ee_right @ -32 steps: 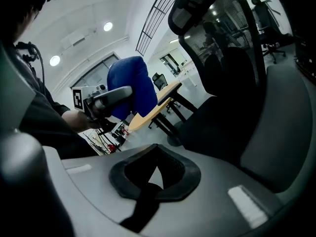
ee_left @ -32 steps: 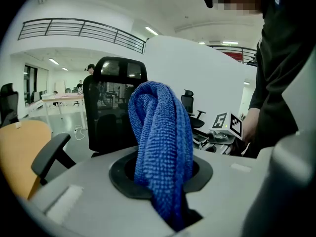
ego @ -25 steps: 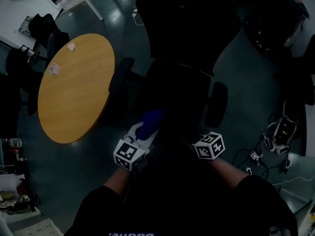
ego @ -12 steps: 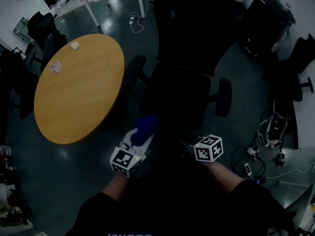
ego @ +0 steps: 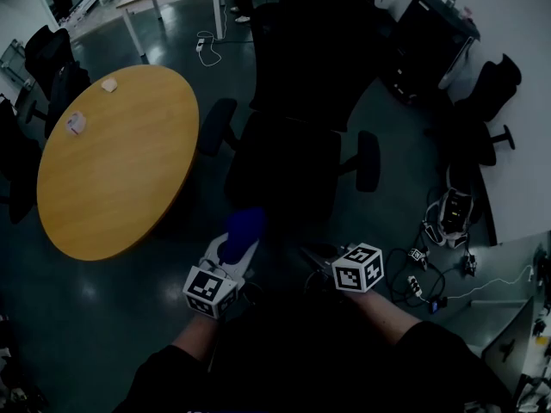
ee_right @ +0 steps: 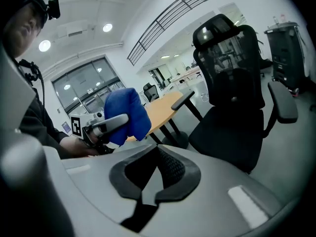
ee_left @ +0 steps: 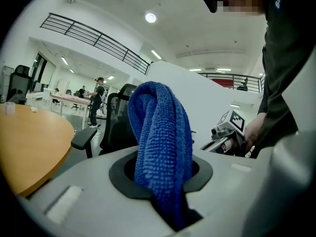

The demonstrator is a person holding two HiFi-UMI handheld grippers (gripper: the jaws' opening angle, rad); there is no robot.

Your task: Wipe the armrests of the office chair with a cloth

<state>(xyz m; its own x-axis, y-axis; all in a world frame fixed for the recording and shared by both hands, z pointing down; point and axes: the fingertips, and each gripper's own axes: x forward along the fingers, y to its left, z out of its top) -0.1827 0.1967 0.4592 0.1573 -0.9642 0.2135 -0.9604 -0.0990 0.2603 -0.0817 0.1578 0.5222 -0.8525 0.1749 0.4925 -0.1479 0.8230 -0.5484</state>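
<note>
The black office chair (ego: pixel 297 136) stands in front of me, its left armrest (ego: pixel 217 126) by the table and its right armrest (ego: pixel 368 162) on the other side. My left gripper (ego: pixel 237 241) is shut on a blue cloth (ego: pixel 244 227), which bulges up out of the jaws (ee_left: pixel 163 142). It hovers short of the seat's front left corner, apart from both armrests. My right gripper (ego: pixel 314 256) is shut on nothing and held just before the seat. In the right gripper view the chair (ee_right: pixel 237 98) faces me, and the cloth (ee_right: pixel 126 113) shows at the left.
A round wooden table (ego: pixel 112 162) stands close to the chair's left side, with two small white items (ego: pixel 76 123) on it. Cables and a power strip (ego: pixel 422 269) lie on the floor at the right. More black chairs (ego: pixel 482 110) and a cabinet (ego: pixel 426 46) stand behind.
The head view has swung up and to the right, so chair and table sit further left in the frame. Both grippers have dropped slightly lower in the frame. The cloth stays in the left gripper.
</note>
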